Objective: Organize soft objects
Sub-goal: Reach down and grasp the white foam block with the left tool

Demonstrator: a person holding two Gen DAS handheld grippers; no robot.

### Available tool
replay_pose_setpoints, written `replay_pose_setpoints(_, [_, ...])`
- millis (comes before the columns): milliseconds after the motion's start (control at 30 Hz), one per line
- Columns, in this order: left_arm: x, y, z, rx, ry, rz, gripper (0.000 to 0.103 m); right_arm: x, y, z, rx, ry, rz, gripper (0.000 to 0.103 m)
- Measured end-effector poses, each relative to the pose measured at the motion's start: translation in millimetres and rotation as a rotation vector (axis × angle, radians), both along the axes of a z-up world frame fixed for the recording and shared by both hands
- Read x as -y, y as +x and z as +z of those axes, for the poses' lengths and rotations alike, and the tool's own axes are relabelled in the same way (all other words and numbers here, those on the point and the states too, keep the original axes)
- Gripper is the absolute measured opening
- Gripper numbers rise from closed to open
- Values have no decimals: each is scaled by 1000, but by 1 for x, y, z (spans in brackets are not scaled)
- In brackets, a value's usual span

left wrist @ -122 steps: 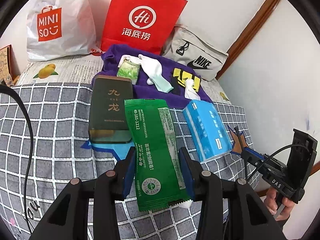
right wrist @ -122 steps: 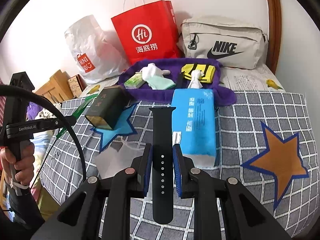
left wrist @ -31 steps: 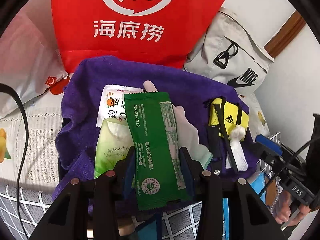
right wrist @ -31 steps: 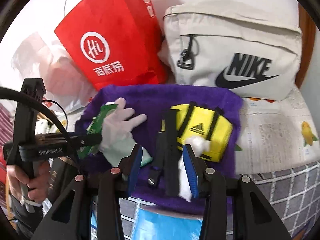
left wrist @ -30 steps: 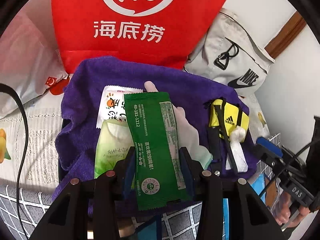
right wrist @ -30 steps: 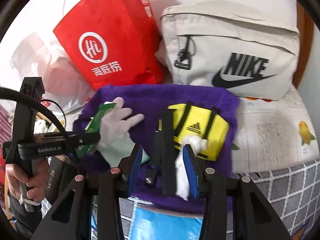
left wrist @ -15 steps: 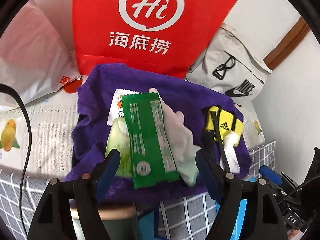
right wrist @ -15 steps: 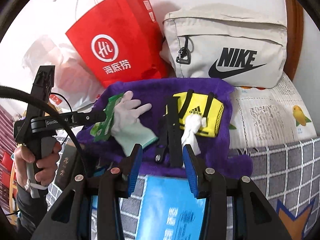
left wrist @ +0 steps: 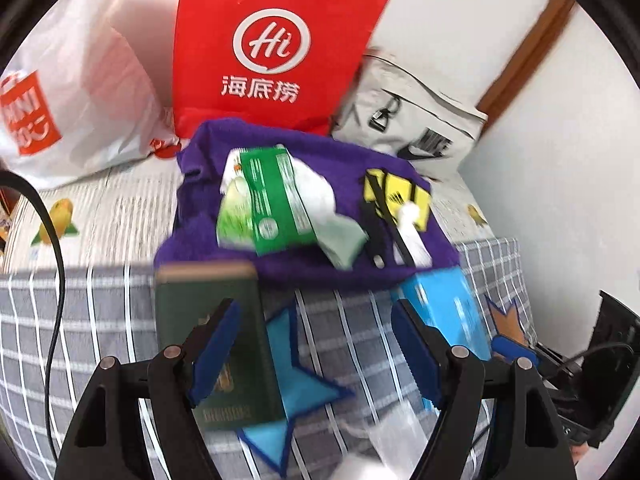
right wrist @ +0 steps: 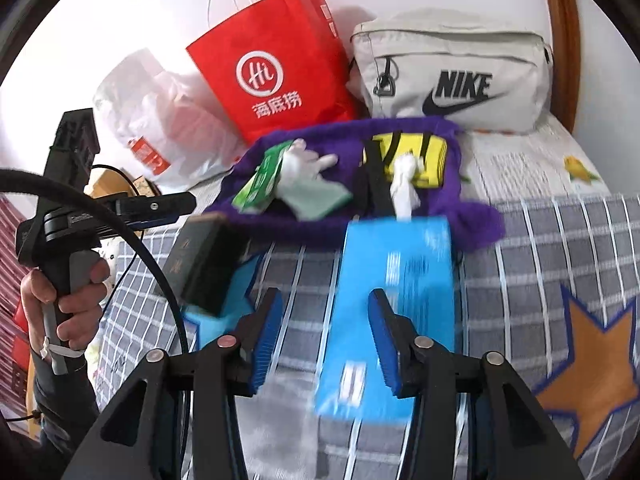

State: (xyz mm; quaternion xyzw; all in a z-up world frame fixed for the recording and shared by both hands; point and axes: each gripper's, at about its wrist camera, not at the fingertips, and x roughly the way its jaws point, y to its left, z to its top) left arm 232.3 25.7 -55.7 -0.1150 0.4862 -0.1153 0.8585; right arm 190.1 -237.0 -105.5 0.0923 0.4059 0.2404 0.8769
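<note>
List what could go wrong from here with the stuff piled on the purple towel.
1. The green sachet lies loosely on top of the white glove and a pale green packet, so it may slide off the purple towel.
2. The black strap lies close to the towel's front edge and could slip toward the blue tissue pack.
3. Both grippers are empty, the right gripper opening; reaching again could snag the towel.

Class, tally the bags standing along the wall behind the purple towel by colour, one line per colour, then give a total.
Red paper bag: 1
White plastic bag: 1
Beige Nike bag: 1
Total: 3
</note>
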Motion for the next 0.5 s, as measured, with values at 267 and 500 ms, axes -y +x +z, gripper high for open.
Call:
replay_pose_setpoints(267, [8,-76,-24,-36,-31,-30,76,10,-58,-18,-12,34,-1,50])
replay_pose_setpoints(500, [22,-131,-52,-57,-61,-80,77,20,-95,-26,-10,22,1,51])
